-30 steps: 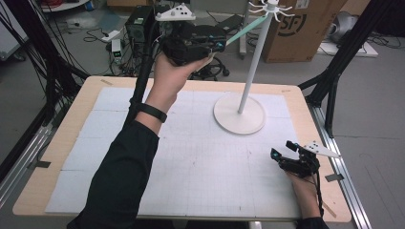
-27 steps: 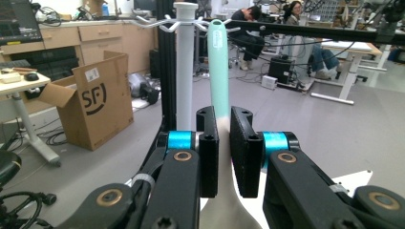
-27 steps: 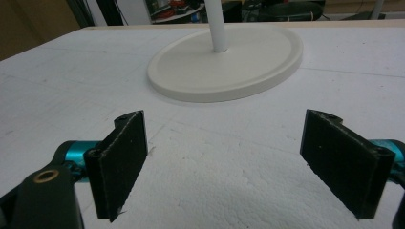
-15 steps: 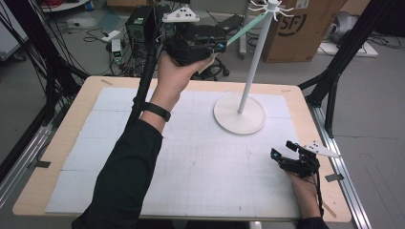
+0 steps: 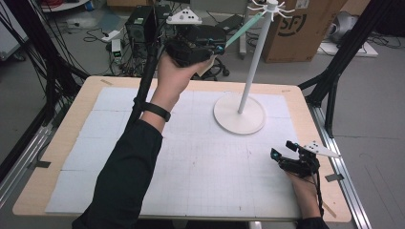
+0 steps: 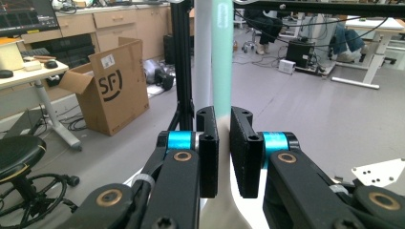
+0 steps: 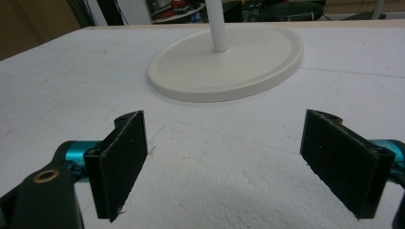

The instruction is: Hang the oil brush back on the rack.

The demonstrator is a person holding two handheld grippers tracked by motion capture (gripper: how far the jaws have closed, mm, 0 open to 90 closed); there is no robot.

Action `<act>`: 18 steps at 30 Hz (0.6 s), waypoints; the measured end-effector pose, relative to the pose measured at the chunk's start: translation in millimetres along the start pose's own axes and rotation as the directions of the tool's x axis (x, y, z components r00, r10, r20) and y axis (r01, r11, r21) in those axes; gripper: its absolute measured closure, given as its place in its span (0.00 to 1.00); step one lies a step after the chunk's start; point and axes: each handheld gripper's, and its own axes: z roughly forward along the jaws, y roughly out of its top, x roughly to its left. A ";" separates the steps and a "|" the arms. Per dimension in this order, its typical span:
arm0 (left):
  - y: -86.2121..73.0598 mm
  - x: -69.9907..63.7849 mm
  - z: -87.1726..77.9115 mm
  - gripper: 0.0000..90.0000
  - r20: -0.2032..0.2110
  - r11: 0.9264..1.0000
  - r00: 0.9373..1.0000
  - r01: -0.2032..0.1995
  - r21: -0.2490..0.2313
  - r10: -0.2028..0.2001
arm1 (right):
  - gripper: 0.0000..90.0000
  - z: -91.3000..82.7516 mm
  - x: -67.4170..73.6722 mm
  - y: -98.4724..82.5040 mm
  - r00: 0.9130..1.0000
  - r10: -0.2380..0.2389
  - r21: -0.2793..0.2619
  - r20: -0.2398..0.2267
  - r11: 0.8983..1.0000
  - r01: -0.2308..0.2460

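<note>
**Left tongs hold the mint strip at the stand top, nothing has moved**

No real change over the last second: my left tongs (image 5: pixel 217 47) stay raised behind the far edge of the tabletop (image 5: pixel 71 124), in the same spot as in the earlier high views. They're pinched narrow on a flat mint-green strip (image 5: pixel 243 27). The strip runs up to the prongs at the head of the white rack stand (image 5: pixel 252 71); I can't tell whether its far end is on a prong.

Left gripper view: strip (image 6: pixel 222 57) rises from between the pads, just beside the stand's pole (image 6: pixel 202 52).

Right tongs (image 5: pixel 282 155) stay parked low at the near right of the tabletop, wide, nothing in them; the stand's base (image 7: pixel 229 59) lies ahead.

My read: I'm paused mid-hang. Next step needs fine alignment with a prong.
</note>
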 end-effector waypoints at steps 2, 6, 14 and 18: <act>0.1 -1.2 0.4 0.91 -0.005 1.000 1.000 -0.010 0.006 0.010 | 0.17 0.0 0.0 0.0 1.000 0.000 0.000 0.000 1.000 0.000; -0.7 -1.1 3.6 0.91 -0.013 1.000 1.000 -0.004 0.002 0.004 | 0.18 0.0 0.1 0.0 1.000 -0.002 -0.001 0.001 1.000 0.002; -4.7 5.3 11.9 0.91 -0.024 1.000 0.999 0.027 0.004 -0.027 | 0.18 0.0 -0.1 -0.1 1.000 0.000 -0.001 -0.001 1.000 0.000; -9.3 8.1 14.3 0.89 -0.013 0.999 0.999 0.037 0.031 -0.037 | 0.17 -0.1 0.0 0.0 1.000 0.000 0.000 -0.002 1.000 0.000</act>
